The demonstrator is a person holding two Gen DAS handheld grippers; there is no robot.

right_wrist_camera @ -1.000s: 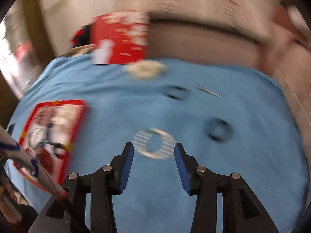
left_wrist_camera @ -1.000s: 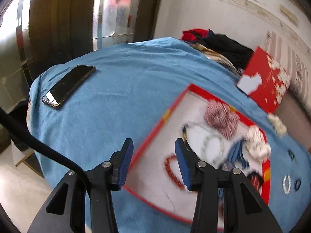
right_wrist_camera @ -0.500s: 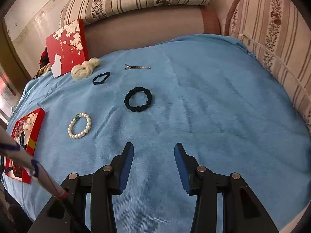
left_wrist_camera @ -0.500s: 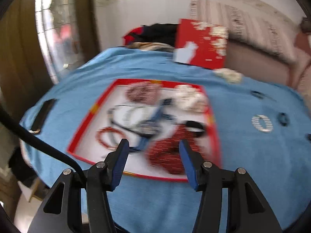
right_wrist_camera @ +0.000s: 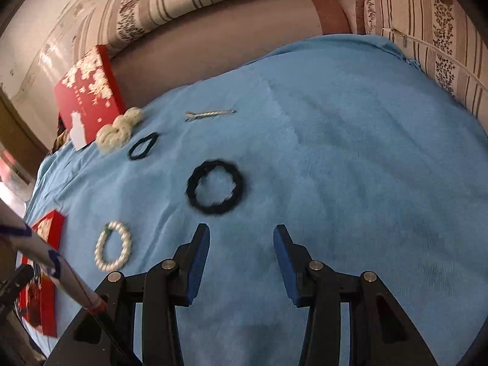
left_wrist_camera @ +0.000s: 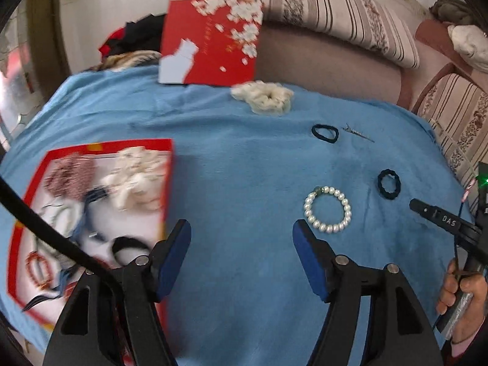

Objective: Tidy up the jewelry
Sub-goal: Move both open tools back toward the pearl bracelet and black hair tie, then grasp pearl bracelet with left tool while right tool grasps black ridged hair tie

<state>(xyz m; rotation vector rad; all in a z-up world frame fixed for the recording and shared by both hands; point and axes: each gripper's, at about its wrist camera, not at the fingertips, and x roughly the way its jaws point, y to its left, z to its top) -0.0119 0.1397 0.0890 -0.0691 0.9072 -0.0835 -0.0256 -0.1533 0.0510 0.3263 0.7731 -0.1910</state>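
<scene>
Left view only: red tray (left_wrist_camera: 166, 183) of blurred jewelry, left of pearl bracelet (left_wrist_camera: 328, 209); left claw (left_wrist_camera: 241, 231) empty, jaws just widened. Right view: right claw (right_wrist_camera: 241, 238) part-open, empty, near black scrunchie (right_wrist_camera: 215, 190), right of bracelet; tray cut off.

You have a surface covered in blue cloth (left_wrist_camera: 244, 158), and its make is hidden. Take the pearl bracelet (left_wrist_camera: 328, 209) as your landmark. The thick black scrunchie (left_wrist_camera: 389, 183) lies just right of it. Beyond it lie a thin black hair tie (left_wrist_camera: 325, 133) and a metal clip (left_wrist_camera: 357, 132), farther still a cream scrunchie (left_wrist_camera: 263, 96). Well left sits the open red tray (left_wrist_camera: 166, 183).
</scene>
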